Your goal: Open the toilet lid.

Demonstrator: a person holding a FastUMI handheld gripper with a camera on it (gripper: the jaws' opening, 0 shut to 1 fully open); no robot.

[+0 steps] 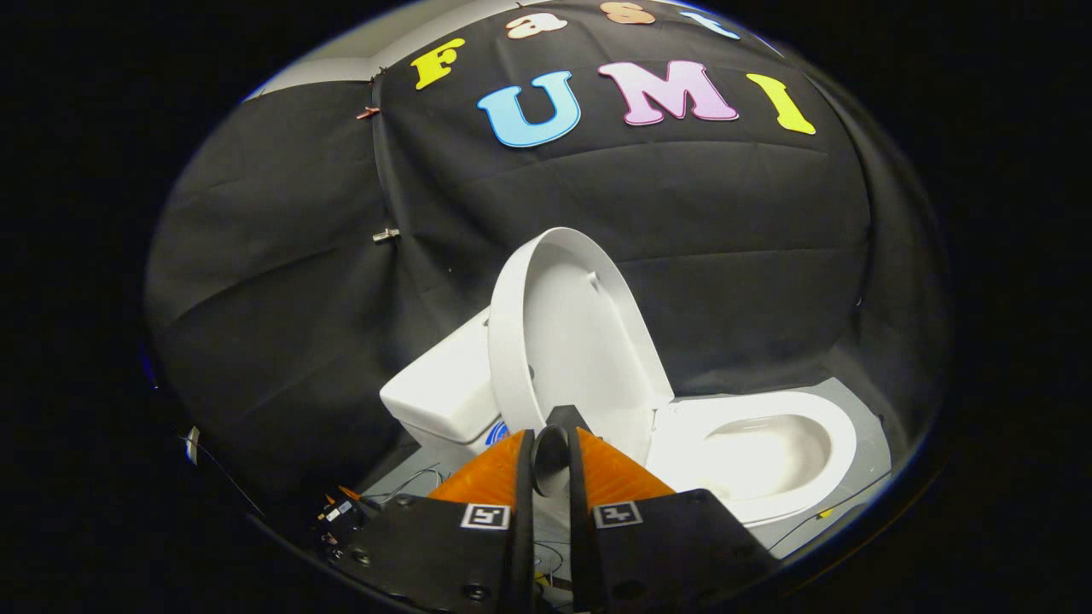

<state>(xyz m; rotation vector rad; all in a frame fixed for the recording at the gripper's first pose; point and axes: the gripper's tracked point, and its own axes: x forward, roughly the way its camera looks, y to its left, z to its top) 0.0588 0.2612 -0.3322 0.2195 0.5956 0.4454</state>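
Item: white glossy ceramic toilet [768,477], standing on a pale grey floor [853,401] against the black cloth booth wall [281,281]

Lid: white oval plastic toilet lid [567,333], raised to stand upright, its hollow underside facing out, with a small moulded bumper near the upper edge; it leans back toward the white box-shaped ceramic cistern [444,388], which sits just behind it

Seat and bowl: white oval seat ring [840,431] lying flat, the open bowl showing inside it, beside the raised lid

Hand-held gripper [550,439]: fingers drawn in close together, with a narrow gap between them and nothing seen clamped; the tips sit just in front of the lower edge of the upright lid, and whether they touch it cannot be told. Two small square black-and-white marker tags [485,516] sit on the gripper body, one on each side of the gap

Other fittings: small metal clips [386,234] pinning the cloth wall at its seam; thin dark cables [418,477] trailing on the floor near the foot of the cistern
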